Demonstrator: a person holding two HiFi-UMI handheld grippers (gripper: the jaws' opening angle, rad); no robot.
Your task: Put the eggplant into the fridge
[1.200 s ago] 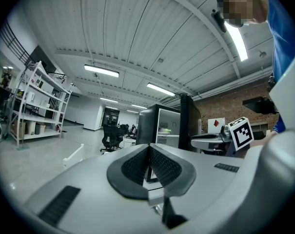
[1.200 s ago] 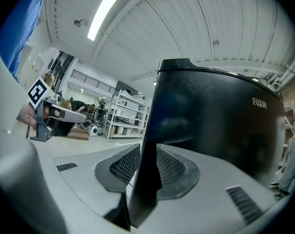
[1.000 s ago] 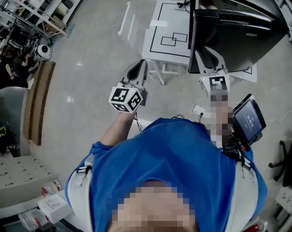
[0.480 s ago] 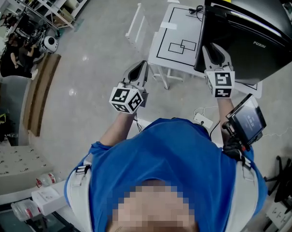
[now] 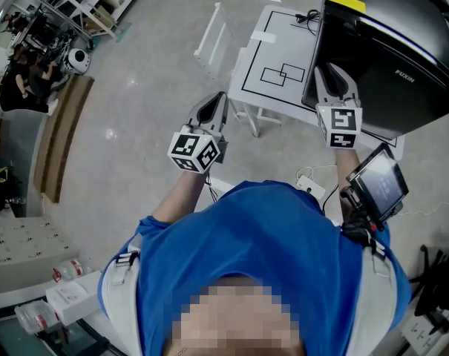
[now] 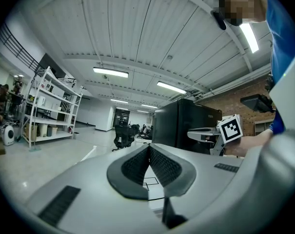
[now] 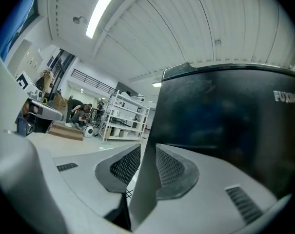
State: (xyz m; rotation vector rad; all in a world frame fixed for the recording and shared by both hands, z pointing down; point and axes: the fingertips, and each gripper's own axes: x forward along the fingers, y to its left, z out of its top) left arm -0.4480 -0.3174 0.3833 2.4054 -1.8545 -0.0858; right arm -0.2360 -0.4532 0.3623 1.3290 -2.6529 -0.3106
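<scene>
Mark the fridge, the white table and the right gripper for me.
fridge [image 5: 391,43], head view, on its black body.
white table [image 5: 272,35], head view, on bare tabletop left of the fridge.
right gripper [image 5: 334,80], head view, midway between its fingers.

My right gripper [image 5: 334,78] has slid level toward the black fridge [image 5: 395,39]. Its jaws have just been closing a little, and the door edge [image 7: 143,179] stands between them, with a gap showing at the left pad. The head view has swung right.
</scene>
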